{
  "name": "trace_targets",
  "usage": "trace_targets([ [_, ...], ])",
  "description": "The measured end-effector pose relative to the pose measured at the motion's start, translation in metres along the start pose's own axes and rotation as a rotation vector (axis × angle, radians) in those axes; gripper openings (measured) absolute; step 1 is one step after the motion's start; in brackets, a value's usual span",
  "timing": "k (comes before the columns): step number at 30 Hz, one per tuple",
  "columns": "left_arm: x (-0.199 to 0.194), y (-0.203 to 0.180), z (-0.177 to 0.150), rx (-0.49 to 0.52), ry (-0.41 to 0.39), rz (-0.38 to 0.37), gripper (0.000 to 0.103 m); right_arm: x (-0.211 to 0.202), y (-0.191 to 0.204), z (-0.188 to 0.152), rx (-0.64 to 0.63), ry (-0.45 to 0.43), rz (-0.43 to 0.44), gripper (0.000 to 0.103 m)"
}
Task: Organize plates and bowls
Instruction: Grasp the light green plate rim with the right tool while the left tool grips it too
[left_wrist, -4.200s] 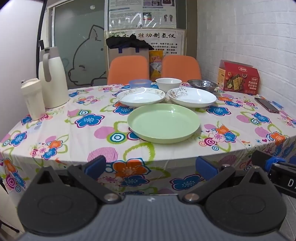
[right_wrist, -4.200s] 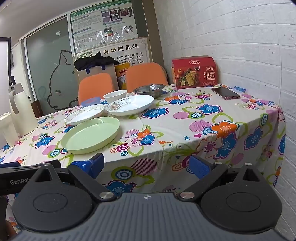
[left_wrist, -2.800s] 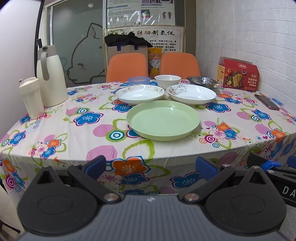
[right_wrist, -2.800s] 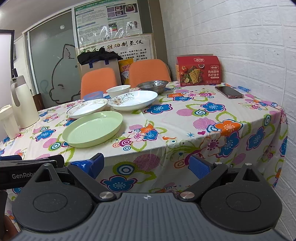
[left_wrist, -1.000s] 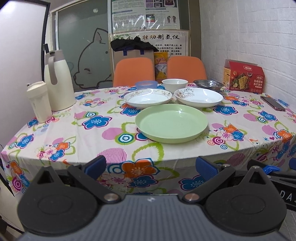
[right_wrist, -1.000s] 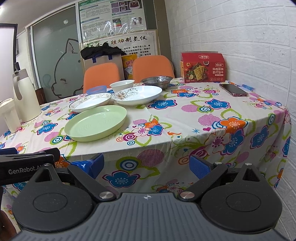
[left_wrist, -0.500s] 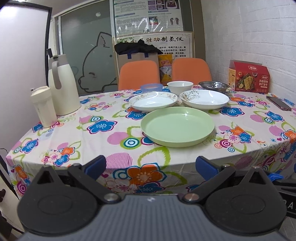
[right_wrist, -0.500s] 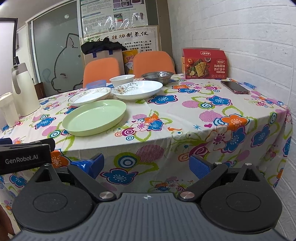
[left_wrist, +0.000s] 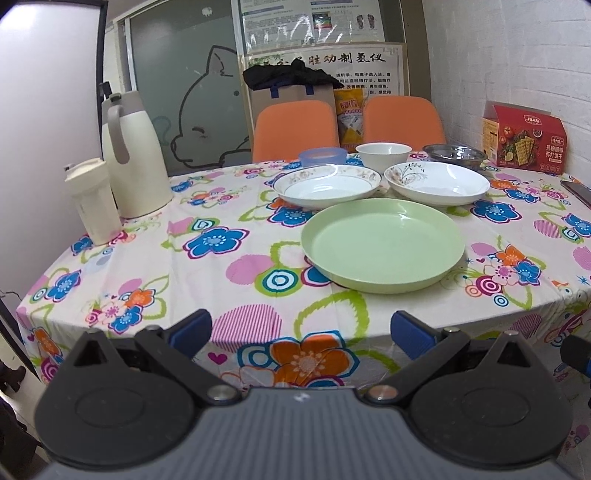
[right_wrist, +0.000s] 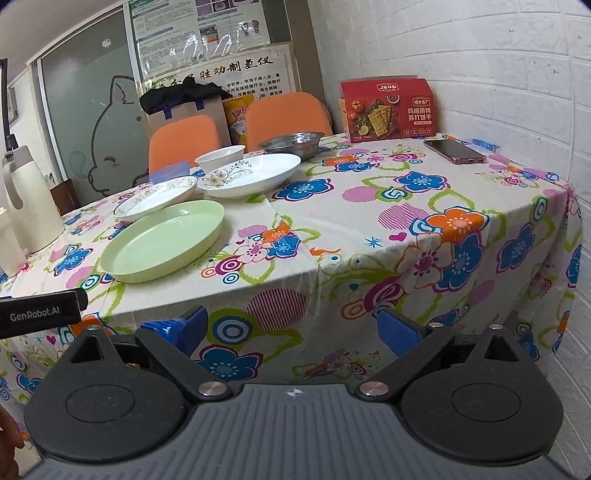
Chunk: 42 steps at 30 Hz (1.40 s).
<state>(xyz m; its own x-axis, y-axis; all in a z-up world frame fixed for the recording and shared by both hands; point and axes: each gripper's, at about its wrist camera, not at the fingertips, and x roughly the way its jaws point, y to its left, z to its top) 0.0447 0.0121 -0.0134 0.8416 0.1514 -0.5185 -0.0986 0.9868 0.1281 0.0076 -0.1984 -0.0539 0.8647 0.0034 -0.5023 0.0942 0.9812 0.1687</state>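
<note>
A pale green plate (left_wrist: 382, 243) (right_wrist: 164, 240) lies nearest on the flowered tablecloth. Behind it sit two white plates with floral rims: one on the left (left_wrist: 327, 184) (right_wrist: 157, 197), one on the right (left_wrist: 437, 181) (right_wrist: 251, 173). Further back stand a blue bowl (left_wrist: 322, 156), a white bowl (left_wrist: 383, 151) (right_wrist: 220, 157) and a steel bowl (left_wrist: 454, 153) (right_wrist: 291, 143). My left gripper (left_wrist: 301, 332) is open, short of the table's front edge. My right gripper (right_wrist: 291, 326) is open too, at the front right edge, holding nothing.
A cream thermos jug (left_wrist: 131, 155) and a small cream cup (left_wrist: 94, 201) stand at the table's left. A red cracker box (right_wrist: 388, 110) and a phone (right_wrist: 454, 151) lie at the far right by the brick wall. Two orange chairs (left_wrist: 295, 127) stand behind.
Both grippers have risen and edged towards the table; the plates now appear closer and seen from higher up. Nothing on the table has moved.
</note>
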Motion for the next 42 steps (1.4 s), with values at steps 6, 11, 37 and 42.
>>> trace_targets([
  [6,0.017,0.005,0.015,0.003,0.041,-0.063,0.103,0.007,0.007,0.021,-0.035,-0.002,0.008,0.086],
  [11,0.044,0.035,0.041,-0.069,0.09,-0.147,0.103,0.027,0.022,0.052,-0.086,-0.052,0.081,0.086],
  [37,0.191,0.036,0.087,-0.001,0.246,-0.324,0.086,0.168,0.087,0.071,-0.312,0.119,0.225,0.088],
  [42,0.188,0.032,0.088,0.042,0.244,-0.353,0.083,0.172,0.096,0.079,-0.318,0.161,0.212,0.088],
])
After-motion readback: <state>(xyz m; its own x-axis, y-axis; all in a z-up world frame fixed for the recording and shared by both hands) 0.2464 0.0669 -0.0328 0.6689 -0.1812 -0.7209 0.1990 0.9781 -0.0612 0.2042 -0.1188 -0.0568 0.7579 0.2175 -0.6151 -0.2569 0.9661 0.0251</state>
